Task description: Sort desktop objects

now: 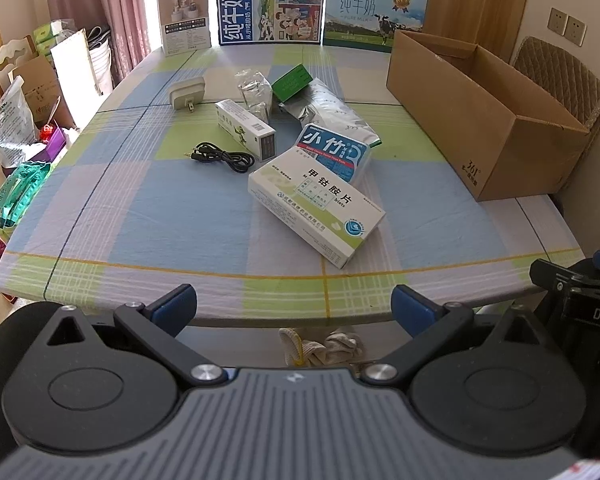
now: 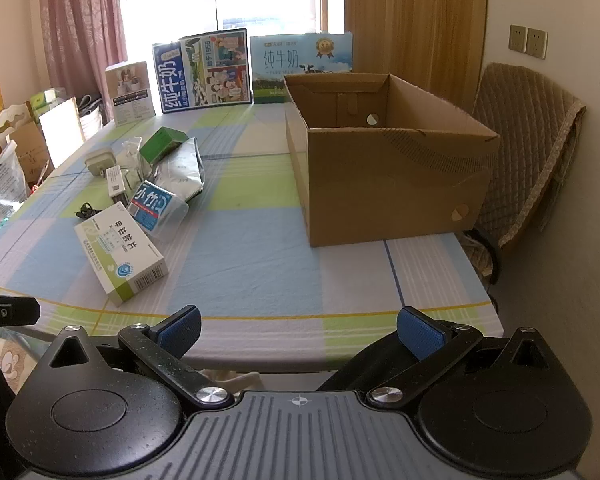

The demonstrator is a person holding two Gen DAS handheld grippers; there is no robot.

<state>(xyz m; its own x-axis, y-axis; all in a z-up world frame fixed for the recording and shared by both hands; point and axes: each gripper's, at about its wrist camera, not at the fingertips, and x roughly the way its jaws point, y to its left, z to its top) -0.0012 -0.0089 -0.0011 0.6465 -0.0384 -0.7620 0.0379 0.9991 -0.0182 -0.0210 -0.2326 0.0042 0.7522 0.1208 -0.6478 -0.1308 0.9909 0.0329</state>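
Hovering at table point(image 1: 140, 240) near edge: both tools wide, empty.

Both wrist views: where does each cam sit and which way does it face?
Left wrist: on the left claw, off the table's near edge, angled down at the pile, white medicine box nearest; own open fingers show, plus the other claw's body at right.
Right wrist: on the right claw, same near edge, further right, facing the empty cardboard box; own open fingers show.
Shared: checked tablecloth, cardboard box, medicine box, milk cartons at the far end.
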